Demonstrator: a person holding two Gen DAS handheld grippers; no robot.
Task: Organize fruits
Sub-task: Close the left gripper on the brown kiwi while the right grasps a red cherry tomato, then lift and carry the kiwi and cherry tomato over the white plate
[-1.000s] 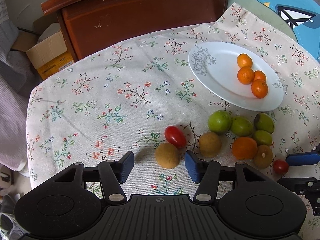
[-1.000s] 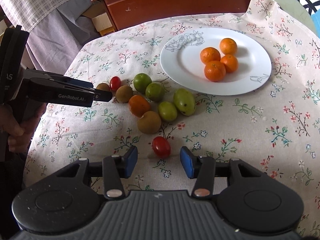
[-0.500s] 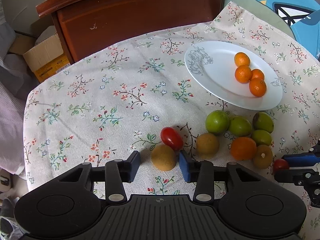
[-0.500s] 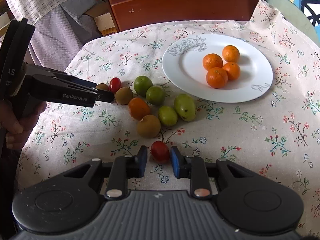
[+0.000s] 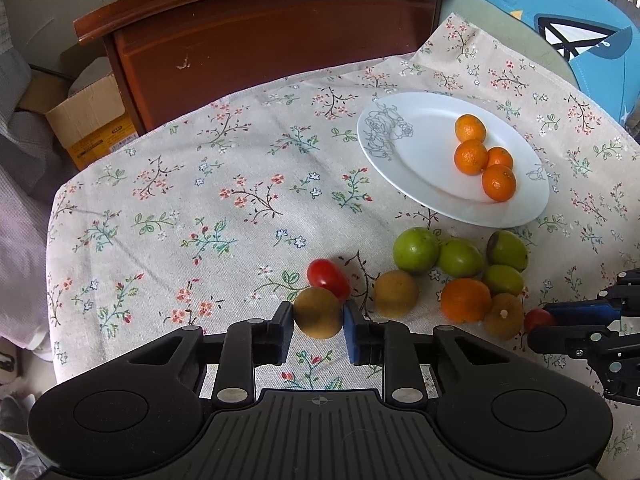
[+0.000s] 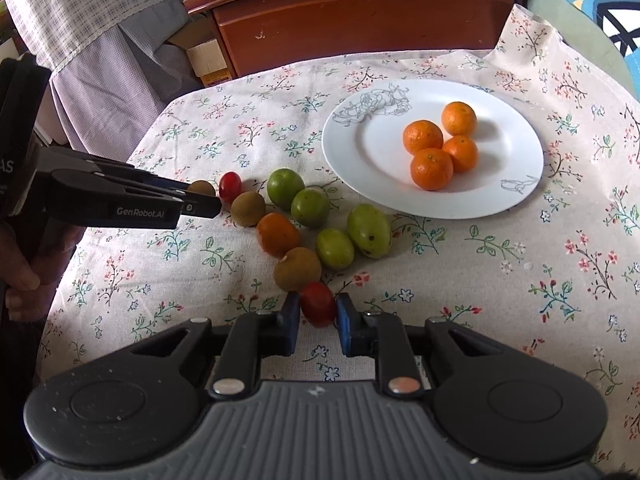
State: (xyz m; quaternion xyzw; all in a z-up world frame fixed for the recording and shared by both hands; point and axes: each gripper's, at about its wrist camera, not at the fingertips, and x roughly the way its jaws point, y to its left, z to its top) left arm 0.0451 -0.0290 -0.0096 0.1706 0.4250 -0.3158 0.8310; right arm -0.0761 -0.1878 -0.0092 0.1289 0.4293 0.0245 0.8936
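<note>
Left gripper (image 5: 318, 322) pinches a brown fruit (image 5: 318, 312) and right gripper (image 6: 318, 314) pinches a cherry tomato (image 6: 318, 304), both on the cloth on the near side of the white plate (image 6: 360, 152). Risk: each held fruit touches a neighbour, so lifting could roll that loose one away, and a hard squeeze may split the tomato. Count: five oranges (four on plate), four green fruits, three brown fruits, two tomatoes.
</note>
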